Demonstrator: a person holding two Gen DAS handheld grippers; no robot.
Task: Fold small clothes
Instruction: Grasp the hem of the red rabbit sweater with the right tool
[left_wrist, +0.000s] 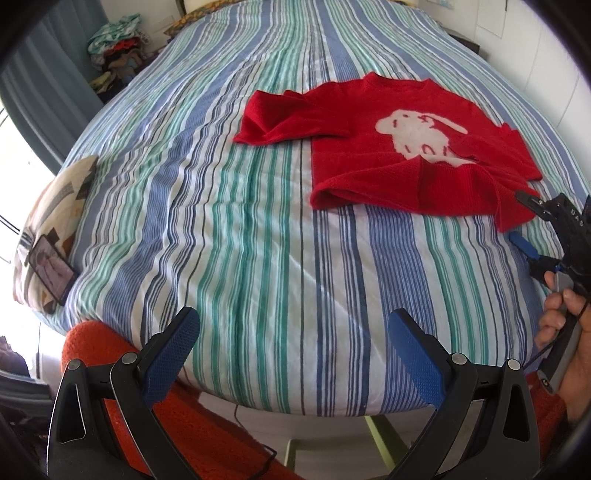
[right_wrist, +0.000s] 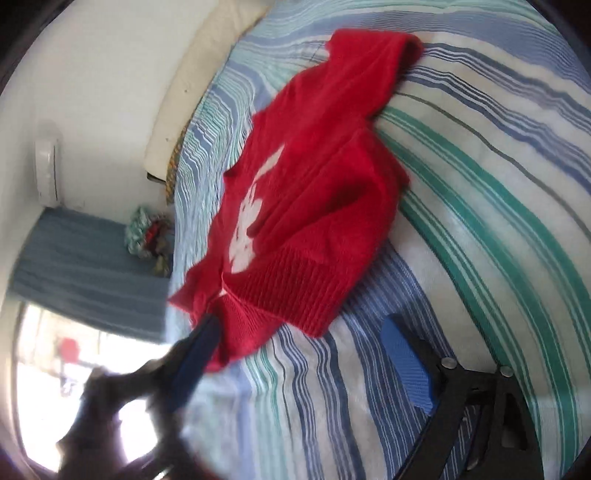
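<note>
Right now my left gripper (left_wrist: 293, 343) hangs over the near edge of the striped bedspread (left_wrist: 236, 221), its two blue-padded fingers (left_wrist: 173, 354) spread wide with nothing but bedding between them. My right gripper (right_wrist: 299, 354) sits at the lower corner of the red sweater (left_wrist: 399, 147), and its fingers are apart too: one blue pad (right_wrist: 404, 369) lies flat on the stripes, the other (right_wrist: 195, 358), blurred, is right at the ribbed hem (right_wrist: 291, 295). Whether that pad actually touches the knit I cannot tell; the cloth is not pinched between the two.

From the left wrist view, the sweater lies on the far right part of the bed, white animal print (left_wrist: 421, 133) facing up, one sleeve (left_wrist: 284, 118) spread out to the left and rumpled. The other sleeve is folded across the lower front. My right hand (left_wrist: 557, 314) shows at the frame's edge, gripping the handle.

A patterned pillow (left_wrist: 55, 221) rests at the left edge of the bed with a phone (left_wrist: 50, 267) lying on it. A heap of clothes (left_wrist: 114, 48) sits beyond the bed's far corner.
</note>
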